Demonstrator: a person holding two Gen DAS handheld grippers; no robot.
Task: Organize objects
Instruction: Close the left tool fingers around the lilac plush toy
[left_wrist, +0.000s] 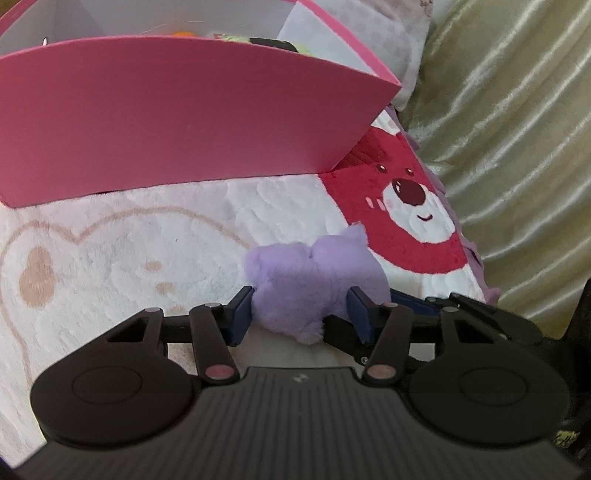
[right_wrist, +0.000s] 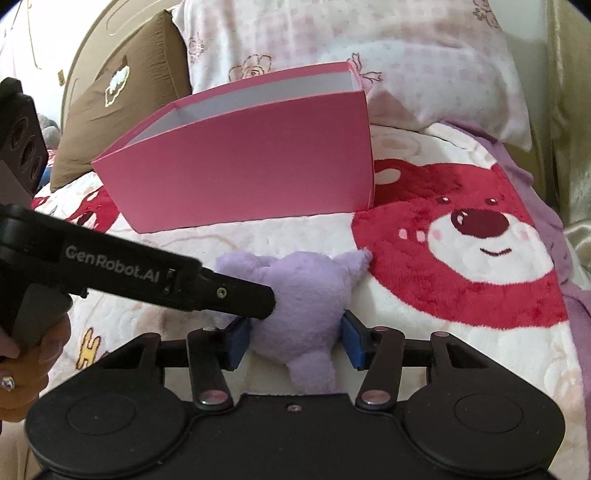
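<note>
Both grippers clamp the purple plush (right_wrist: 306, 295) on the blanket (right_wrist: 461, 332): left gripper (left_wrist: 301, 314), right gripper (right_wrist: 295, 339). Pink box (right_wrist: 240, 173) just beyond, far side.

Left gripper (left_wrist: 301, 314): matte black body, ribbed top plate, two round disc housings, linkage arms with pale pink pivot caps, navy blue pads (left_wrist: 242, 314), small silver screw near right link.

Right gripper (right_wrist: 293, 341): same black build, blue pads (right_wrist: 352, 343), silver pivot caps, centre screw.

Left unit side-on in right view: white "GenRobot.AI" lettering, screw head, grey handle.

Hand (right_wrist: 26, 354): decorated nail.
</note>
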